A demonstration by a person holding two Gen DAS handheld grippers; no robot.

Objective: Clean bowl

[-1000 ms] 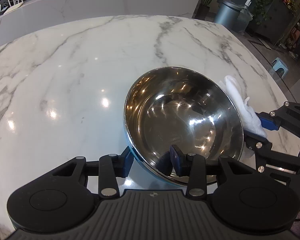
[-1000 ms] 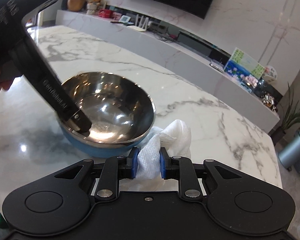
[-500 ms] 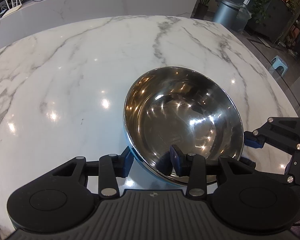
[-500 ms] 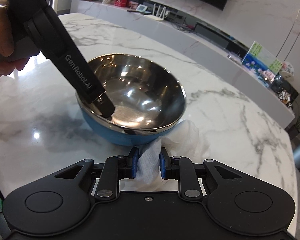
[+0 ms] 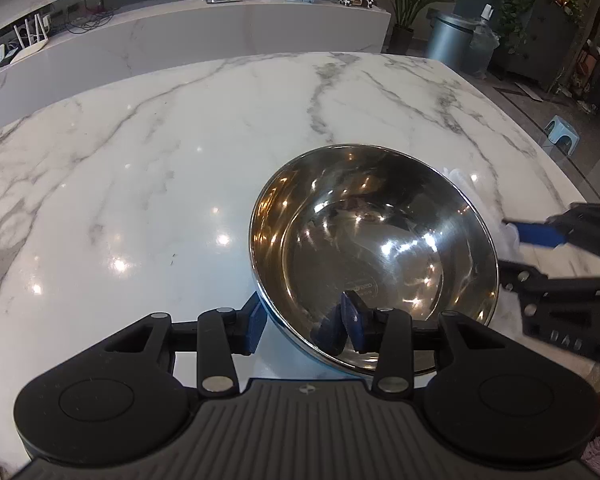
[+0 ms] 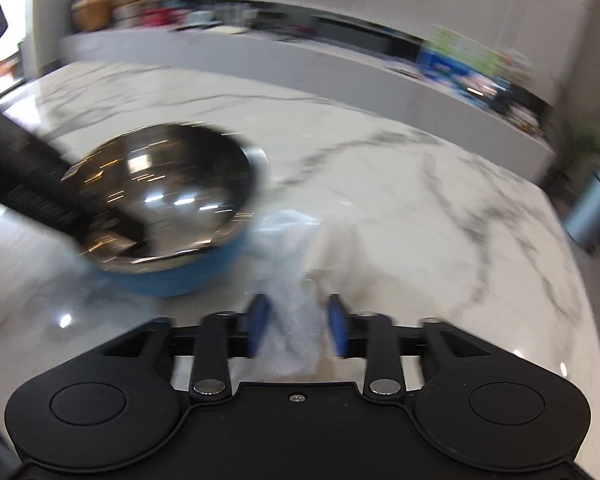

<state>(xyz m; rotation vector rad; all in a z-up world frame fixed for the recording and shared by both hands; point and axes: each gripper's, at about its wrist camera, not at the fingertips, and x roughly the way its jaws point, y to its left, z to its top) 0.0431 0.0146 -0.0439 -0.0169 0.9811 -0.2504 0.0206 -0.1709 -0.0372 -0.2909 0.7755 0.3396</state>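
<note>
While the left hand-held gripper (image 5: 304, 326) pinches the near rim of the bowl (image 5: 374, 252) on the desk (image 5: 160, 168), the right hand-held gripper (image 6: 296, 330), slightly parted, loosely holds the cloth (image 6: 296, 280) beside it, which next needs carrying inside to wipe.

marble table (image 5: 180, 160), grey bin (image 5: 448, 40), potted plant (image 5: 404, 4)

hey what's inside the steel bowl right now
Inside the steel bowl only one finger of the left tool shows, gripping the near rim. The white cloth is outside. That finger covers a small patch.
</note>
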